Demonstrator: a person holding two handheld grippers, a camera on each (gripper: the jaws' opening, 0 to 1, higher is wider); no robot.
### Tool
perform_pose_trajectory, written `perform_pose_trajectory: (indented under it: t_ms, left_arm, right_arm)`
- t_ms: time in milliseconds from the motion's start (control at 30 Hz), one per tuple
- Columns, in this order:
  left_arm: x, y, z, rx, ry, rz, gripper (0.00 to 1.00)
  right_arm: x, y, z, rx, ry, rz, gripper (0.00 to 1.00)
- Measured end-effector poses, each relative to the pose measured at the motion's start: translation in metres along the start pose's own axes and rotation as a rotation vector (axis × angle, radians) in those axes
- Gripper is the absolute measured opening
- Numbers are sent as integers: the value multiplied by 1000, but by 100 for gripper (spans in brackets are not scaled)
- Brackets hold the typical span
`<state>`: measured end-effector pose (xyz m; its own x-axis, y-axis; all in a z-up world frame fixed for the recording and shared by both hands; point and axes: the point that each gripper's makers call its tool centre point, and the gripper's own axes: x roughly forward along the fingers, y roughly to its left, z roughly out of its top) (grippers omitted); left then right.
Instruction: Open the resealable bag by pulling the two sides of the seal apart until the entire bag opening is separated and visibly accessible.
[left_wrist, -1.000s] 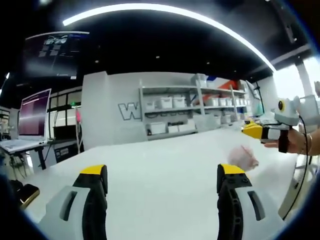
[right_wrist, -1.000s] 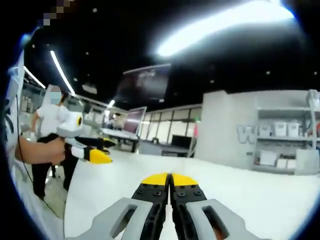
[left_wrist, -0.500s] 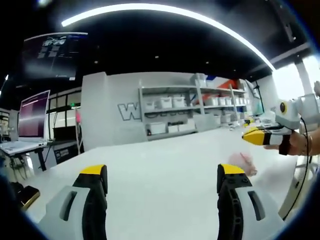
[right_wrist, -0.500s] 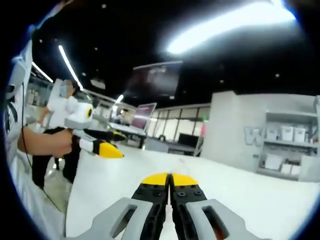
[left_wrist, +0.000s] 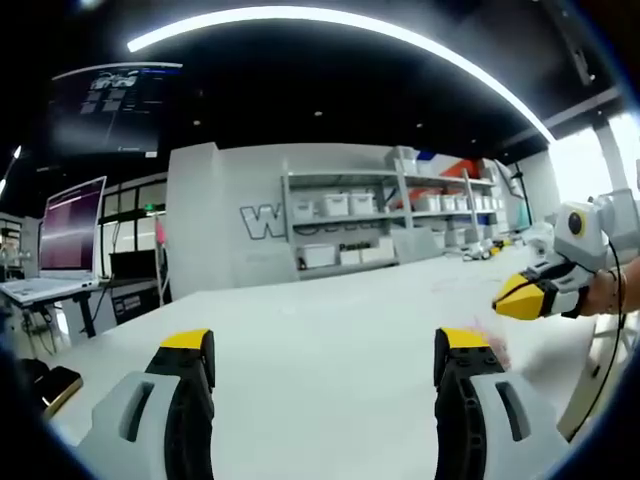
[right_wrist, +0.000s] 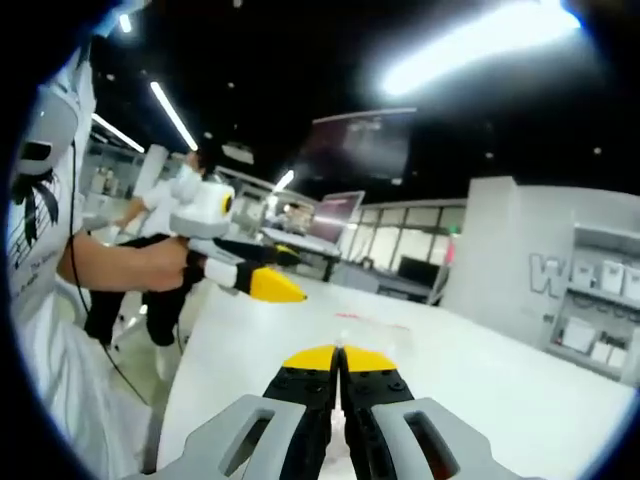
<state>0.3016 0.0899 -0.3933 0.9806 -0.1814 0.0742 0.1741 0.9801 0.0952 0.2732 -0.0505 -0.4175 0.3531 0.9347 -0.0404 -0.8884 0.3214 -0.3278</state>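
A small pinkish see-through bag (left_wrist: 493, 338) lies on the white table (left_wrist: 330, 320), faint and partly behind my left gripper's right jaw. My left gripper (left_wrist: 325, 345) is open, its yellow-tipped jaws far apart with nothing between them. The right gripper (left_wrist: 528, 296) comes in from the right, held by a hand, its yellow tip just above the bag. In the right gripper view my right gripper (right_wrist: 340, 358) is shut, jaws pressed together with nothing seen in them. The left gripper (right_wrist: 268, 278) shows at left there, over the table (right_wrist: 450, 350). A faint pink mark (right_wrist: 350, 316) sits ahead on the table.
Shelves with white bins (left_wrist: 350, 215) line the far wall. A laptop (left_wrist: 65, 235) stands on a desk at left. A person's arm and white shirt (right_wrist: 45, 250) fill the left edge of the right gripper view; another person (right_wrist: 165, 215) stands behind.
In the left gripper view the right gripper has dropped lower, down to the bag. The right gripper view has swung, so the left gripper now sits nearer its middle. Both jaw states are unchanged.
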Motion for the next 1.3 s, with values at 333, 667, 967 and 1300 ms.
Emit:
perform_pose_trajectory:
  t_ms: [333,667,967,1300]
  left_arm:
    - [-3,6,0,-4,-6,15,90]
    - [-7,8,1,-11,-12,19,91]
    - [-9,9,-2,-20,-12,22,91]
    - [-10,13,-5,-24,-7,29,91]
  right_arm:
    - [7,32,-23,-142,140,138,0]
    - [9,50,-30,-186,175,181,0]
    - [7,52,-31,-173,175,183,0]
    - [7,56,-29,-139,166,187,0]
